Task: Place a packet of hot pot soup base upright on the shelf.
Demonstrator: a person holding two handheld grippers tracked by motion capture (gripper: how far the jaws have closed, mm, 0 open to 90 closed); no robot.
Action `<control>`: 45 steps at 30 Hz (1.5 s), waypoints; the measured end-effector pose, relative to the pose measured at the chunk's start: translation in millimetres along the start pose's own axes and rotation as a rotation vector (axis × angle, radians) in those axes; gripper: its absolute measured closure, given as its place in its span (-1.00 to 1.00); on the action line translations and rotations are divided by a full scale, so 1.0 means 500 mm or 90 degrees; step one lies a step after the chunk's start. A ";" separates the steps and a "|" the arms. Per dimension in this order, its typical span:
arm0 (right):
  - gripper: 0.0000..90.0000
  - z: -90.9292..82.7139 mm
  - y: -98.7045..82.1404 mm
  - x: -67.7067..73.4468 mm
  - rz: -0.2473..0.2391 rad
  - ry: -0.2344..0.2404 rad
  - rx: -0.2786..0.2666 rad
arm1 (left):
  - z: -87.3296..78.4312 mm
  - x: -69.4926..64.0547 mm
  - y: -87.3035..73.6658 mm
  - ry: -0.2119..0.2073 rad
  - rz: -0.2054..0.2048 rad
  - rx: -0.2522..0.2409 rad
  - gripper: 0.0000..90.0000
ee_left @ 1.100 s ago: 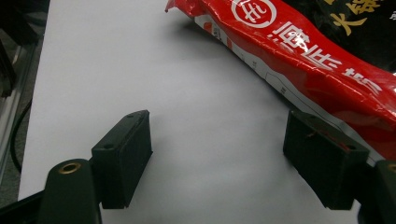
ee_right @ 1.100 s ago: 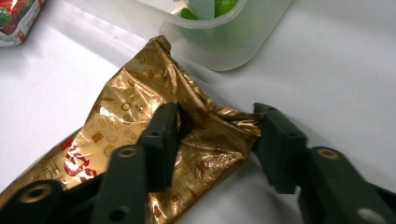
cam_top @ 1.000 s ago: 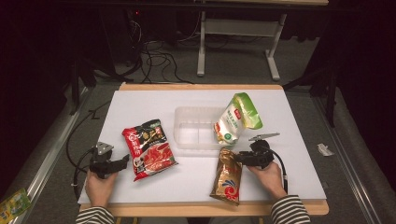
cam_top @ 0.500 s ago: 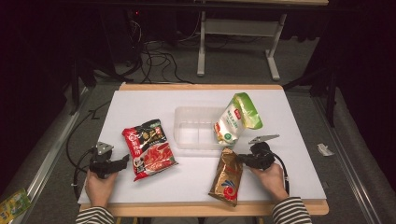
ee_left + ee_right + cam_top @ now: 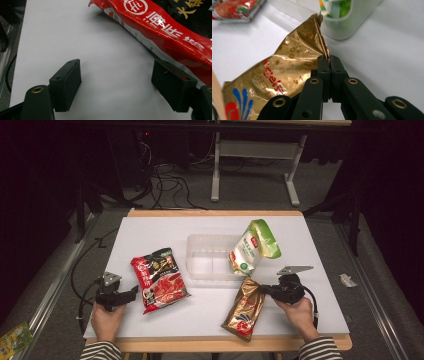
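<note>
A gold snack packet [image 5: 245,307] lies at the front right of the white table [image 5: 150,230]. My right gripper [image 5: 265,290] is shut on its upper right edge. Its jaws have just been closing, and in the right gripper view the crinkled gold packet [image 5: 284,75] is pinched between the pads of the right gripper [image 5: 329,58]. A red packet [image 5: 159,279] lies flat at the front left. My left gripper [image 5: 134,291] rests open just left of it. In the left gripper view the left gripper [image 5: 117,72] has bare table between its fingers, and the red packet [image 5: 160,27] lies beside the right finger.
A clear plastic container [image 5: 210,257] stands mid-table, with a green and white pouch [image 5: 252,247] leaning in its right end. Cables and a metal frame lie on the floor behind the table. A small yellow-green packet [image 5: 15,340] lies on the floor at the left.
The right gripper's jaws have come together on the gold packet's edge, and the hand has risen slightly, lifting that end. The left gripper has stayed where it was.
</note>
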State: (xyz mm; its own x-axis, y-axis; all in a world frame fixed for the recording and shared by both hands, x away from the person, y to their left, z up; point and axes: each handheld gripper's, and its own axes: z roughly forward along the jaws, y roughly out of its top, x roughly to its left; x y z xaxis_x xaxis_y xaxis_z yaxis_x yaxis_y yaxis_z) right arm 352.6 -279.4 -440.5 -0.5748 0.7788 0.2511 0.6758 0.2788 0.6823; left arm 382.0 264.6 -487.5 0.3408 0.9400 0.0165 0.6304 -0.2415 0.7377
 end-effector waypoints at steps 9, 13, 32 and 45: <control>1.00 -0.064 0.034 0.020 -0.011 0.007 -0.035 | -0.001 -0.001 -0.001 0.001 0.004 -0.001 -0.46; 1.00 -0.086 0.052 0.030 -0.013 0.013 -0.042 | -0.001 -0.001 -0.001 -0.004 0.005 -0.004 -0.42; 1.00 -0.132 0.099 0.037 0.010 0.064 -0.103 | -0.002 -0.002 -0.001 -0.004 0.009 -0.005 -0.40; 1.00 -0.160 0.146 0.054 -0.007 0.054 -0.125 | -0.001 -0.002 -0.001 -0.003 0.006 -0.005 -0.41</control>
State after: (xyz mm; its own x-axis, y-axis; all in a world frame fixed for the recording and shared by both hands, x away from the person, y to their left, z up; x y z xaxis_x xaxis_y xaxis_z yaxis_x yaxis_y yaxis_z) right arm 349.6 -282.7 -328.9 -0.6239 0.7241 0.2941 0.5710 0.1653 0.8042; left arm 380.8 264.1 -487.6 0.3508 0.9362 0.0203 0.6210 -0.2489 0.7432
